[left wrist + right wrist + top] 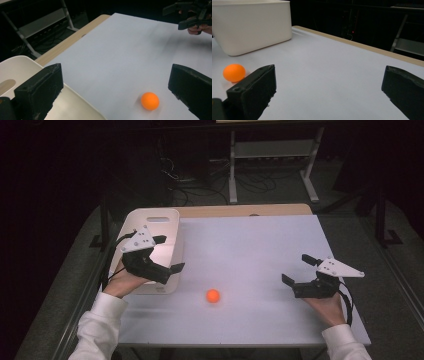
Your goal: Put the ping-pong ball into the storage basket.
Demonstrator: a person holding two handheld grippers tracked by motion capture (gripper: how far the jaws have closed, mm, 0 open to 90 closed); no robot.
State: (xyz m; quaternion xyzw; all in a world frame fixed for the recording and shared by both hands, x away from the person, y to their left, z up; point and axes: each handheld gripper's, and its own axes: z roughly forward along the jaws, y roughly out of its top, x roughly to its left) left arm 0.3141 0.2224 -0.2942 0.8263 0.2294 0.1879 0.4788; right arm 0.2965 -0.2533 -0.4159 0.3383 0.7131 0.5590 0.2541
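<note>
A small orange ball [213, 295] lies on the white table [250, 250] near the front, between my two hands. It appears low in the left gripper view [150, 101] and at the left edge of the right gripper view [234, 72]. My left gripper [168, 253] hovers open over the right wall of a white bin [150, 217], with nothing between its jaws. My right gripper [298, 268] is open and empty above the table's right side, also visible far off as the other gripper [186, 15] in the left gripper view.
The white bin [252, 25] stands at the table's left rear corner. A tan strip [245, 210] runs along the table's far edge. Behind it, a white metal stand [272, 160] and cables sit on the dark floor.
</note>
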